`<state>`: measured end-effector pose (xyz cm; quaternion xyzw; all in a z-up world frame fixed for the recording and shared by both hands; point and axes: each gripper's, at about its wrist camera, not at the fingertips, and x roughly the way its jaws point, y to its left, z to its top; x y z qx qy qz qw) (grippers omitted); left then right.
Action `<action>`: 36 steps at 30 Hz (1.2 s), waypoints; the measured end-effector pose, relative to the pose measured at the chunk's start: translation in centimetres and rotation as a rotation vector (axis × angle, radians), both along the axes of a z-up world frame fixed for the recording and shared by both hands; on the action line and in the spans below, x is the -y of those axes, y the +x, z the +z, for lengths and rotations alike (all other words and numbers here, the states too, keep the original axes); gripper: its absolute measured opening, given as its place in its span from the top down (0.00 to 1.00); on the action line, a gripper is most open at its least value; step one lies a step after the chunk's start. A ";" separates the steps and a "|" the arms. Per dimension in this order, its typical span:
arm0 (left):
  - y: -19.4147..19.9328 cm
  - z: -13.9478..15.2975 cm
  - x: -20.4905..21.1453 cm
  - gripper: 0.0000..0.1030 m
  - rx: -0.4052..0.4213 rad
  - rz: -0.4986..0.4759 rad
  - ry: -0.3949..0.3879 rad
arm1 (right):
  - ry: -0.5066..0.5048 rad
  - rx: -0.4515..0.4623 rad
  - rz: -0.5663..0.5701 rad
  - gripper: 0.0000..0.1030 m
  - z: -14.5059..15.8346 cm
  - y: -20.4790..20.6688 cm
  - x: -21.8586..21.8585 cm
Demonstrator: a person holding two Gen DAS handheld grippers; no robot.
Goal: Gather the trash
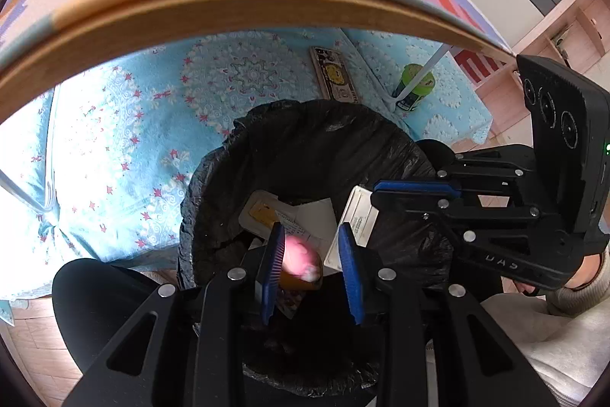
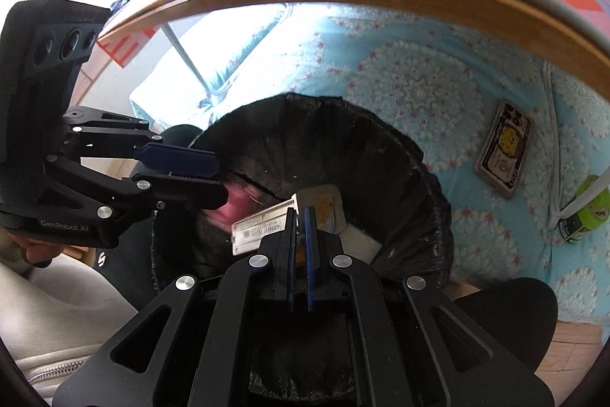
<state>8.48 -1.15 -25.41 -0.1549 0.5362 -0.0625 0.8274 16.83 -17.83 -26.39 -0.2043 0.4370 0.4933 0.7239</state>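
Both over the black-lined trash bin. Left hand-held gripper narrow, pinching pink wrapper; right hand-held gripper clamped on white card. Risk: card at 3 o'clock snags liner rim, lands outside.

A lined bin stood on the floor before a bed, under a tabletop edge. Cartons lay inside it. Behind it on the bed lay a flat box, with a tub to its right.

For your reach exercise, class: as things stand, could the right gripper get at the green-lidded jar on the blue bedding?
Probably not yet. The right gripper is shut on a flat white packet over the bin bag, and a white pole crosses the green-lidded jar.
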 end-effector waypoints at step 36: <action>-6.0 10.2 1.7 0.22 0.189 -0.038 0.089 | -0.015 0.008 0.054 0.29 8.0 -5.8 3.3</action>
